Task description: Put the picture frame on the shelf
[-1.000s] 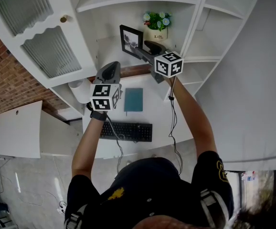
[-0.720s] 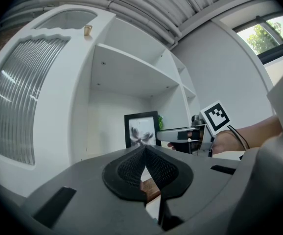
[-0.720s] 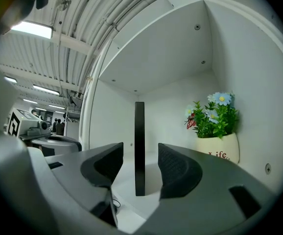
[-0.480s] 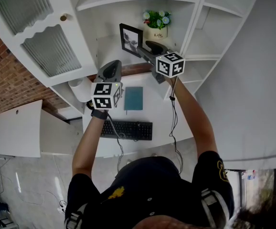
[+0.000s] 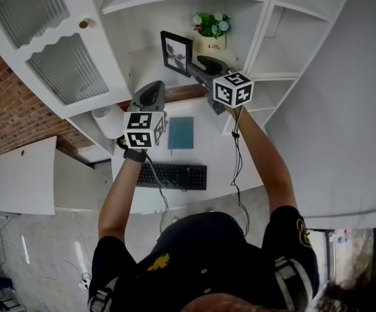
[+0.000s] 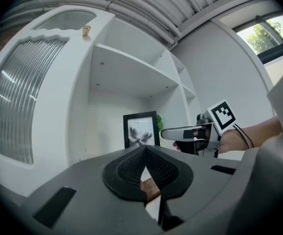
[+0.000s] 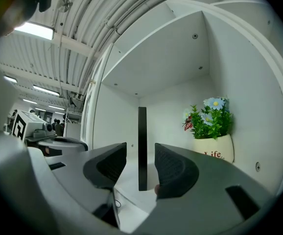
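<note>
A black picture frame [image 5: 177,52] with a flower print stands upright on the white shelf [image 5: 147,65]. In the right gripper view the picture frame [image 7: 142,146] is edge-on between the jaws of my right gripper [image 7: 140,154]. These jaws have just been closing, and a gap still shows on each side of the frame. From the head view, the right gripper [image 5: 192,70] reaches level into the shelf bay. My left gripper [image 5: 150,93] hovers to the frame's left, shut on nothing. The left gripper view shows its pads [image 6: 131,168] touching, with the frame [image 6: 141,129] beyond them.
A white pot of flowers [image 5: 212,34] stands right of the frame, close to the bay's right wall. Below lie a desk with a teal notebook [image 5: 181,134] and a black keyboard [image 5: 173,176]. A ribbed-glass cabinet door [image 5: 64,70] hangs open at the left.
</note>
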A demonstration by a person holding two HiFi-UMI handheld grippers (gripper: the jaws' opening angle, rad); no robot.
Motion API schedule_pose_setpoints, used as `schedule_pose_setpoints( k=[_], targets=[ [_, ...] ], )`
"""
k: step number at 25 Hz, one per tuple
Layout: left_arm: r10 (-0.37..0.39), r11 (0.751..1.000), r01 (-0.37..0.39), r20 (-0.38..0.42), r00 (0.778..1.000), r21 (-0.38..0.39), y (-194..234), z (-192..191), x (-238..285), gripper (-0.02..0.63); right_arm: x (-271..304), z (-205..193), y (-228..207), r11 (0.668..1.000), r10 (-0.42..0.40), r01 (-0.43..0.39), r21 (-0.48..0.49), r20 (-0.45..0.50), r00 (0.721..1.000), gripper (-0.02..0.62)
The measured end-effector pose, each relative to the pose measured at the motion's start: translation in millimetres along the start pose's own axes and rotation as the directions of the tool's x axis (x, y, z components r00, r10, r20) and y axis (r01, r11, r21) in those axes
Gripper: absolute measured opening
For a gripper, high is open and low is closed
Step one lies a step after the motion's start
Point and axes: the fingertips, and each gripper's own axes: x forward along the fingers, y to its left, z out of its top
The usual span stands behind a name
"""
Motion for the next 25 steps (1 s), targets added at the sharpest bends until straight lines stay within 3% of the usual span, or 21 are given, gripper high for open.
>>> schedule_pose_setpoints(
  k=[14,19,25],
  targets=[
    [0.003,1.0,-0.003,0.013,1.0,-0.009,-1.5,1.6,-0.2,0.018,-7.3,4.6,10.3,1.0,0.015,-0.014,-0.019,0.012,1.0,0.132],
    [0.001,1.0,-0.001,0.01,1.0,-0.008,-2.8,0.9,-0.5,0.018,-10.8,3.5,8.6,1.0,-0.003,0.004,-0.026,0.019,1.0,0.06],
    [0.014,1.0,-0.014,0.012,1.0,-0.015,4.3,-3.4,-8.2,0.018,-22.3,7.0,8.8,0.999,-0.01,0.011,-0.03,0.039,0.999,0.045]
  ],
)
